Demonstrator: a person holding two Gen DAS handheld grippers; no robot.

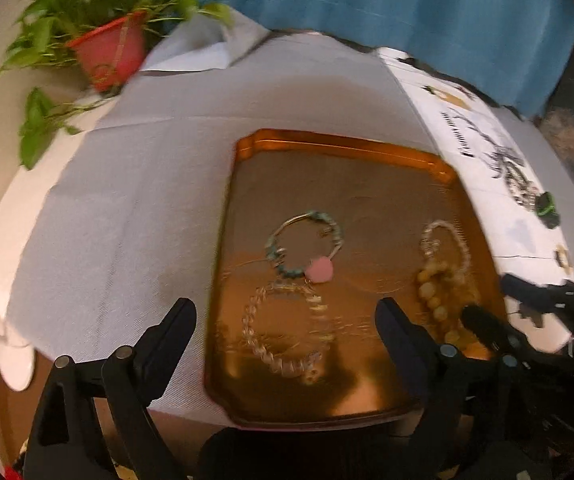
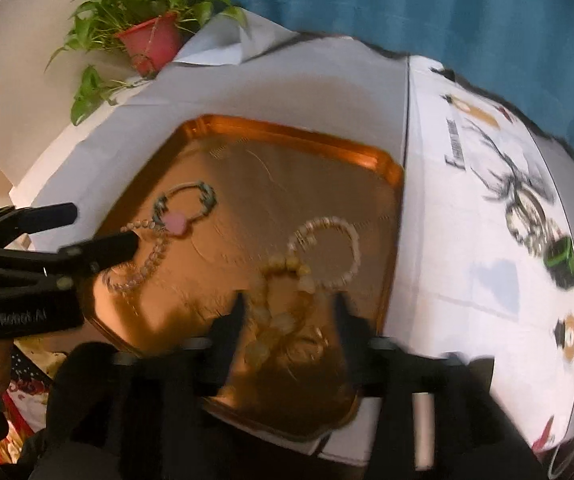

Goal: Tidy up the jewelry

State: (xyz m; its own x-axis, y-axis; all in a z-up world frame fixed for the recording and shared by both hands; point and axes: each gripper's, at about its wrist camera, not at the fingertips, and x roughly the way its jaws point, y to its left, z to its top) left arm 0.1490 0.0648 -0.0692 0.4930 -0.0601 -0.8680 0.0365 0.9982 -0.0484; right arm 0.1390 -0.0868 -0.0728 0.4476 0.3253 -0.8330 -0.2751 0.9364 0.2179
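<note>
So the gold tray (image 1: 247, 184) sits on the grey cloth (image 1: 127, 220) over the worktop, and everything's around that. Inside it: a teal bracelet with a pink heart (image 1: 305, 246) mid-tray, a clear bead bracelet (image 1: 283, 328) toward the tray's near edge, plus a yellow bead bracelet (image 2: 283, 304) and a white bead one (image 2: 327, 252) on its right side. The left hand-held gripper (image 1: 287, 312) is spread wide over the near-left rim. The right hand-held gripper (image 2: 287, 308) is spread too, straddling the yellow beads. Lots of bare cloth left of the tray; more jewelry (image 2: 527, 216) on the printed paper (image 2: 467, 240) to its right.
</note>
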